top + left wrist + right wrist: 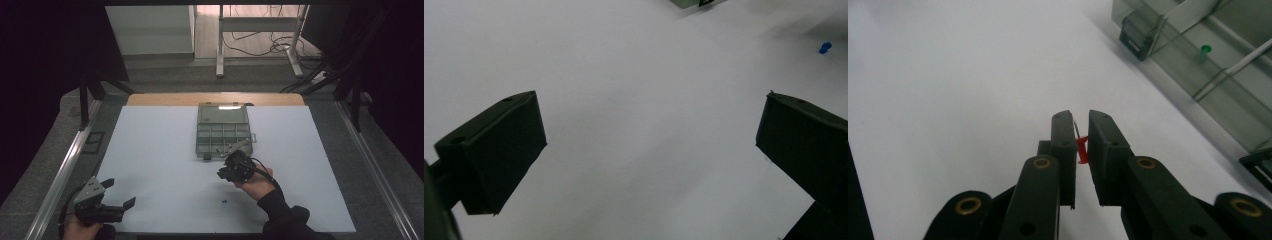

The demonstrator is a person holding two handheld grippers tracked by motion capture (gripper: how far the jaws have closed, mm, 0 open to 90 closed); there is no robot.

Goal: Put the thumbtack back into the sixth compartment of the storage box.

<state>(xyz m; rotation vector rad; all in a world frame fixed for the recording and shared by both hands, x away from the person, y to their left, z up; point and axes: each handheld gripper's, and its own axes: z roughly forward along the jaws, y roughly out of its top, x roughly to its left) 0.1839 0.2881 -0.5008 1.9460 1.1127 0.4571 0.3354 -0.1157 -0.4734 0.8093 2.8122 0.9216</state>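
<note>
Dim room, dark vignetted edges, glare on box lid (223, 107), soft focus, bg brighter

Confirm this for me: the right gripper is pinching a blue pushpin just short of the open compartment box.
Not quite: the pushpin pinched by the right gripper is red, as the right gripper view shows. A blue pin lies loose on the white sheet. The rest holds: the compartment box is open just ahead.
</note>
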